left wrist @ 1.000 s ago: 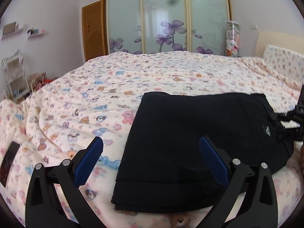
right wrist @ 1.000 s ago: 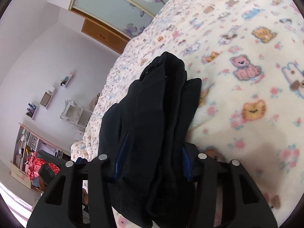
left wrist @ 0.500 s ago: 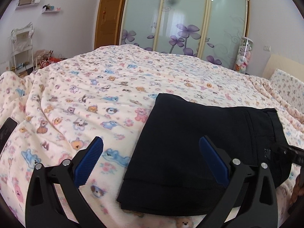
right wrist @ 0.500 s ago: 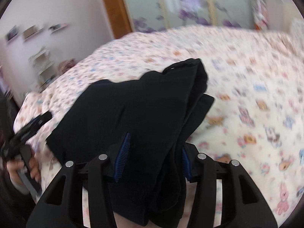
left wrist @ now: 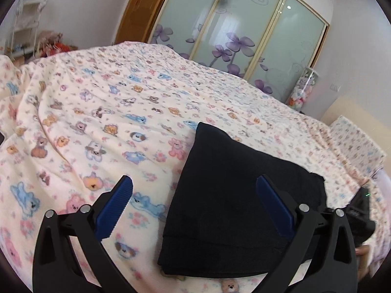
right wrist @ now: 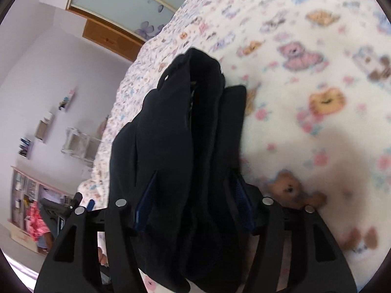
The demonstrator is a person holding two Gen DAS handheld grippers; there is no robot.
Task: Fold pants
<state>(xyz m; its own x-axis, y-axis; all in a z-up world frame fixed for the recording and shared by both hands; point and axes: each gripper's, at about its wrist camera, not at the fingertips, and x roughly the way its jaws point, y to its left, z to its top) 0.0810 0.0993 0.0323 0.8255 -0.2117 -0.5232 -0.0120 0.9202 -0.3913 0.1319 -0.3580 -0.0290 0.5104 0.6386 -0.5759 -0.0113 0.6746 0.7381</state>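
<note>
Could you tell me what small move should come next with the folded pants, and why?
Probably open the right gripper and draw it back. It is clamped on a thick bunch of layers at one end of the black pants, which otherwise lie as a compact folded rectangle on the blanket. The left gripper hovers open, holding nothing, so only the release seems left.

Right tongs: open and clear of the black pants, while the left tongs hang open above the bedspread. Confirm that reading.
Not quite. The right tongs are shut on the black pants, bunched layers pinched between the blue pads, as the right wrist view shows. The rest stands: the left tongs are open above the bedspread, holding nothing.
</note>
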